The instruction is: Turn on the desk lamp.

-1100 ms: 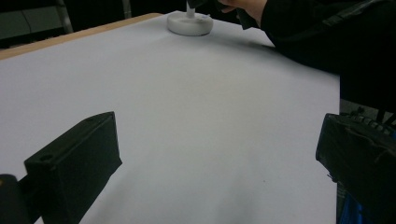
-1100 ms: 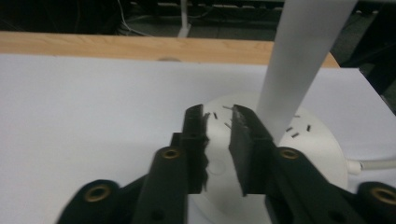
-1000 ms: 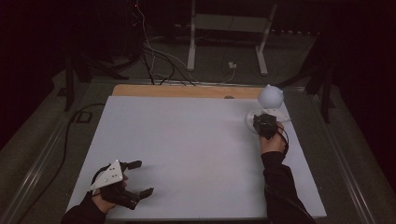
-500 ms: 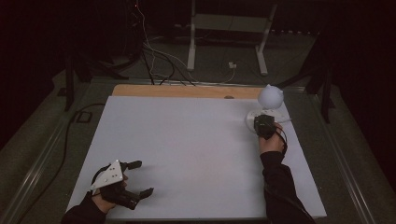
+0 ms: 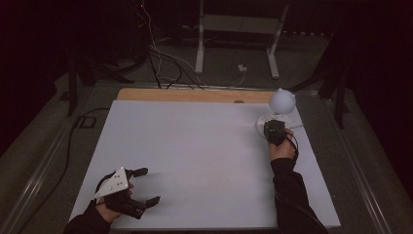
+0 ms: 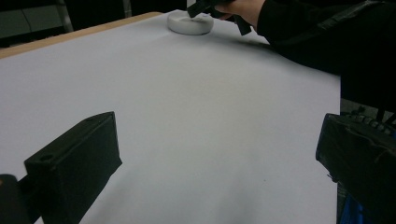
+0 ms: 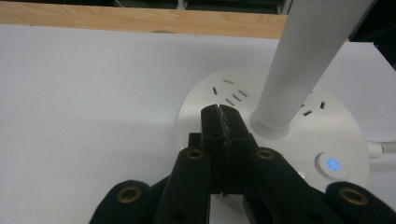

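A: Where's the lamp [image 5: 277, 114]?
B: Far right worktop [image 5: 195, 156] corner; open space elsewhere.
A: Fingers?
B: Right gripper [image 7: 223, 122] pressed together over its base, holding nothing; left gripper [image 5: 146, 186] spread, near edge.

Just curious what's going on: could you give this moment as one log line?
right tongs: shut, over lamp base | left tongs: open, empty | power button: lit blue

Own black fingers [image 6: 77, 168] wide apart over white table [image 6: 196, 121]; far off, perhaps a round white base [image 6: 190, 22] under a hand [image 6: 238, 8].
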Demonstrator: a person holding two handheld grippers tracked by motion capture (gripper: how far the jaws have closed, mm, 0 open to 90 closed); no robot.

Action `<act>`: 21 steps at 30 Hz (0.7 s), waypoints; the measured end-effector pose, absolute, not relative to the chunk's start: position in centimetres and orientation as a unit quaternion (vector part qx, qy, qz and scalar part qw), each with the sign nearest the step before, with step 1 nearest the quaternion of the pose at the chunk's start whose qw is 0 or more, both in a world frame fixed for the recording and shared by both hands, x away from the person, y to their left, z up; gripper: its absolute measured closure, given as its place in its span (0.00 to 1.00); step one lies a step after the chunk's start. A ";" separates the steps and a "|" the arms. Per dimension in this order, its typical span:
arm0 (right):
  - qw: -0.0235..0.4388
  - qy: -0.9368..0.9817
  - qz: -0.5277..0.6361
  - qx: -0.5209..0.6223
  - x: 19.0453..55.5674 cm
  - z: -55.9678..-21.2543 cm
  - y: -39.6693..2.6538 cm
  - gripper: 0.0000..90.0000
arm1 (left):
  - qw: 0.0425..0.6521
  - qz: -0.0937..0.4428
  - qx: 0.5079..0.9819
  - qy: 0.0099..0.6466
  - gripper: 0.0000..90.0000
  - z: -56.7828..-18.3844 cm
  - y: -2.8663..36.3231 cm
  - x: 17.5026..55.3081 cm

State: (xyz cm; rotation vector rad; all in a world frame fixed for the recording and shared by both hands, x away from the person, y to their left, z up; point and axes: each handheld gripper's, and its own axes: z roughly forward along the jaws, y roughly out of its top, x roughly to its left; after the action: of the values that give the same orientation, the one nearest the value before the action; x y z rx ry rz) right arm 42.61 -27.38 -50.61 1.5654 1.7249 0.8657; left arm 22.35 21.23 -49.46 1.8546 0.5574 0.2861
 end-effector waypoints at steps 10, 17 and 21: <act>0.322 0.657 0.329 0.596 42.6 -51.0 -27.4 1.00 | 0.557 0.122 0.787 0.235 0.00 -49.4 21.2 22.3; 0.324 0.658 0.330 0.595 42.6 -51.0 -27.4 1.00 | 0.554 0.123 0.789 0.235 0.00 -49.5 21.2 22.3; 0.324 0.658 0.332 0.594 42.5 -51.1 -27.4 1.00 | 0.553 0.124 0.789 0.236 0.00 -49.5 21.2 22.3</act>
State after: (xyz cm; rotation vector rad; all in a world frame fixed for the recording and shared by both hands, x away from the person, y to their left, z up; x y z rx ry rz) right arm 42.54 -27.43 -51.06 1.5584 1.7253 0.8699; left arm 22.33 21.16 -49.48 1.8658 0.5572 0.2932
